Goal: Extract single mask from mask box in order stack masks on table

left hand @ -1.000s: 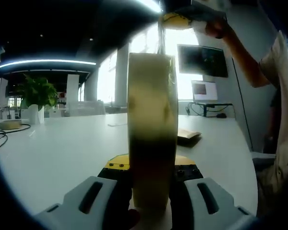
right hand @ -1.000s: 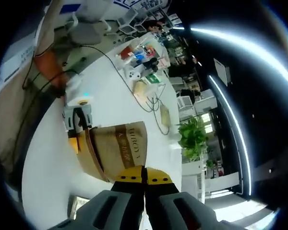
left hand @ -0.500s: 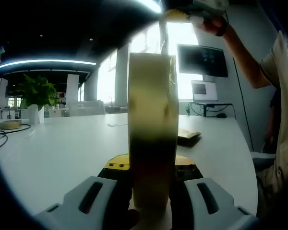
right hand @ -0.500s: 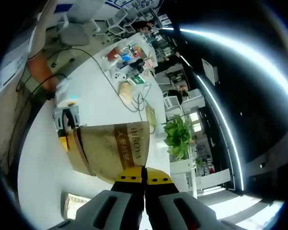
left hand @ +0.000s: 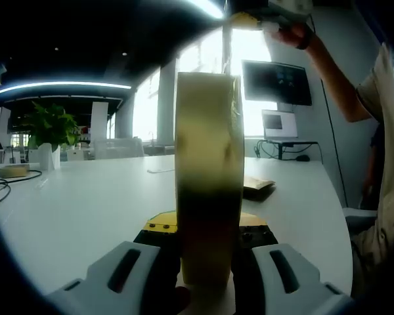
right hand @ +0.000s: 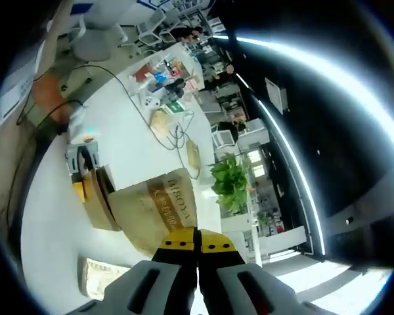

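1. Left gripper [left hand: 207, 259]: jaws clamped on tall, pale-yellow cardboard mask box [left hand: 208, 177], held upright on edge between them, rising straight up from the jaws in left gripper view.
2. Box's lower end sits w/ the yellow jaw tips on either side; white table [left hand: 85, 210] spreads out beyond and to both sides of the jaws.
3. Up and right of the box top, a person's hand [left hand: 290, 34] holds the other gripper high above the table.
4. Right gripper [right hand: 197, 246]: jaws pressed together; whether a thin mask is pinched between them can't be told.
5. Right gripper view: just beyond the jaw tips, the same box shows its brown printed face, w/ the left gripper at its far-left end.
6. Left of the jaws, near their base: flat pale stack of masks [right hand: 105, 272] on the table.
7. Beyond the jaw tips, past the box: green potted plant [right hand: 228, 184].
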`<state>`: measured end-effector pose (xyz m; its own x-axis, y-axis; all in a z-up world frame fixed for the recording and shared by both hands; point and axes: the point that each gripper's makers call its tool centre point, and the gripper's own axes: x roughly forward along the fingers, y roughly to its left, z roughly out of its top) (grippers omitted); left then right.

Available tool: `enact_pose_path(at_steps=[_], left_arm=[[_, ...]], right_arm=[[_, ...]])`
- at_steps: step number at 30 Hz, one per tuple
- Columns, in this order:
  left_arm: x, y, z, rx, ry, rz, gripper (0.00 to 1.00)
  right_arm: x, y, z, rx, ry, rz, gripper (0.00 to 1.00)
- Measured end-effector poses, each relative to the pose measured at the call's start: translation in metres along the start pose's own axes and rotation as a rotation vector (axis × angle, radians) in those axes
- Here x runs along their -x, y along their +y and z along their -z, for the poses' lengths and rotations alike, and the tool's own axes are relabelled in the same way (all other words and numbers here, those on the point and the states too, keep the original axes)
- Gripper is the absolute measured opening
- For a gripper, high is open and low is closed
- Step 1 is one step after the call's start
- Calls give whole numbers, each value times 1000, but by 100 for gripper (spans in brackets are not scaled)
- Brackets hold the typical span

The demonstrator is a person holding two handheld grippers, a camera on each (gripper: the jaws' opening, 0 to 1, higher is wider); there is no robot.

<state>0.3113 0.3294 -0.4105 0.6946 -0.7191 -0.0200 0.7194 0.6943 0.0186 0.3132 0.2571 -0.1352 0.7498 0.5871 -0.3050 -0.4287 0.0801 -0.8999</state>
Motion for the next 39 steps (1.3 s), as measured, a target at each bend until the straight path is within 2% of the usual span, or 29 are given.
enact_pose_path(at_steps=[7,13,19,24,31,39], left_arm=[[0,-1,0,0,0,0,19],[0,0,0,-1,0,-1,19],[1,-1,0,-3,1,-1,19],[1,-1,0,-3,1,-1,19],[1,0,1,-3,1,-2,19],[1,0,1,-3,1,-2,19]], right_arm=[[13,-6,24,-39,46,27,0],[21,1,42,-71,80,23,0],[29,7,68,-103,149,19,0],[28,24,93,-148,196,-28,0],[24,39,117,-190,246,-72,0],[10,60,155,-240,330,-131,0]])
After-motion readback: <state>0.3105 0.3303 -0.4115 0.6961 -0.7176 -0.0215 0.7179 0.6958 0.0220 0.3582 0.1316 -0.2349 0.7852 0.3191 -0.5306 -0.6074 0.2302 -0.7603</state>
